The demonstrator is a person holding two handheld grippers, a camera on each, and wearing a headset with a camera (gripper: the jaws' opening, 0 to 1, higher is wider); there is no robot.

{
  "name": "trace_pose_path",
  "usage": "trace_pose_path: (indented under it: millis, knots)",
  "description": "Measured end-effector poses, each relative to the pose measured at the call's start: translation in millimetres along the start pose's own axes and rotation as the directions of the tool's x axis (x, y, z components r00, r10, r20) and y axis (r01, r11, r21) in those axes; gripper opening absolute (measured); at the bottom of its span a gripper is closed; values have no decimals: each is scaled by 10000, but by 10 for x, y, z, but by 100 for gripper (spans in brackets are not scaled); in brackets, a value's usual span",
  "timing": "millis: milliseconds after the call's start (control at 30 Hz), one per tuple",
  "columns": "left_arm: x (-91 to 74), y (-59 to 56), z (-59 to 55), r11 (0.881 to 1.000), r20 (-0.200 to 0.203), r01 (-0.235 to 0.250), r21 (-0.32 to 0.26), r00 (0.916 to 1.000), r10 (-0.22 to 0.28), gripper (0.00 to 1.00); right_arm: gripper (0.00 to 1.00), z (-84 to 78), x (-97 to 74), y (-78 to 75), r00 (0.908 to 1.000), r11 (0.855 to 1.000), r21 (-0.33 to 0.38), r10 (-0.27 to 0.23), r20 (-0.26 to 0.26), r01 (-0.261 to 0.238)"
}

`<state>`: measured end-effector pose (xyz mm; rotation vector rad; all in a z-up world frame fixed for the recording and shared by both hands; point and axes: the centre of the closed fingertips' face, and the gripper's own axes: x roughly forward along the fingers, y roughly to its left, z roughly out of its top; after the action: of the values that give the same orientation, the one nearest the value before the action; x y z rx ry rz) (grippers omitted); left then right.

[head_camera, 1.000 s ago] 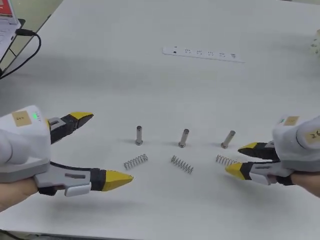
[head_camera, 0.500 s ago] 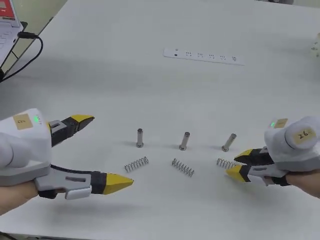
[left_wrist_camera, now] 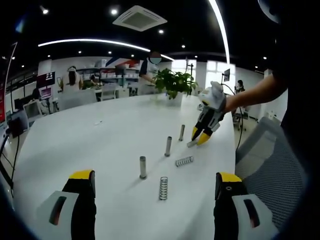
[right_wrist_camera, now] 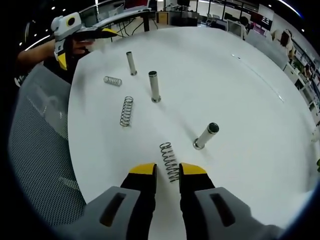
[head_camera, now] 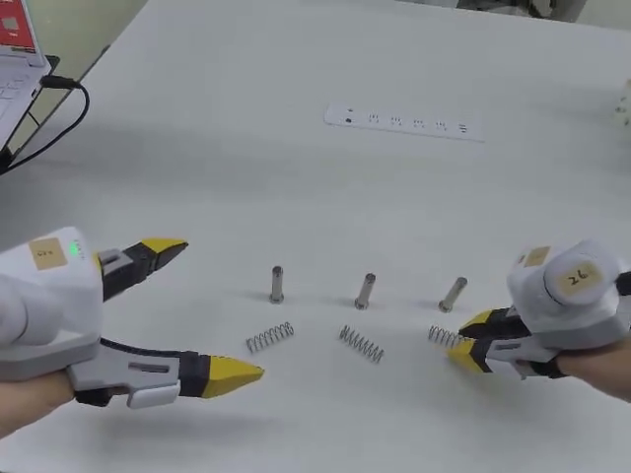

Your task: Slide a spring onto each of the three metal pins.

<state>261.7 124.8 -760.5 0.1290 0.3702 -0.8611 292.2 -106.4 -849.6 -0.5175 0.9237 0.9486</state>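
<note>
A: What is cut off or hard to make out?

B: The laptop [head_camera: 12, 54] at 10 o'clock runs off the head view's edge, and its cable [head_camera: 59, 103] drops over the side of the tabletop [head_camera: 296, 197]. In the head view the right claw's own body covers part of its tips.

A: And the room to move?

B: Toward 12 o'clock the tabletop lies bare as far as the power strip [head_camera: 404, 122]. The near edge sits at 6 o'clock, close under the left claw [head_camera: 222, 307].

A: Where are the pins and springs?

B: The left pin [head_camera: 277, 284], middle pin [head_camera: 366, 291] and right pin [head_camera: 453, 294] stand upright in a row from 9 to 3 o'clock, each apart from the next. The left spring [head_camera: 269, 337], middle spring [head_camera: 361, 345] and right spring [right_wrist_camera: 170, 161] lie flat, each just at 6 o'clock of its pin. No spring is on a pin.

A: And the claws?

B: The left claw is spread wide and holds nothing, its lower tip near the left spring without touching it. The right claw [right_wrist_camera: 168, 170] is narrow, with the right spring's near end between its tips. Whether the tips press the coil cannot be told.
</note>
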Motion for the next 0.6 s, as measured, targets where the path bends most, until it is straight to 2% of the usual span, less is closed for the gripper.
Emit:
trace_pose_path:
  millis: [600]
  knots:
    - [-23, -14, -9, 10000, -51, 3, 36, 10000, -3, 97, 9, -38, 24, 30, 9999, 10000, -35, 32, -136, -33]
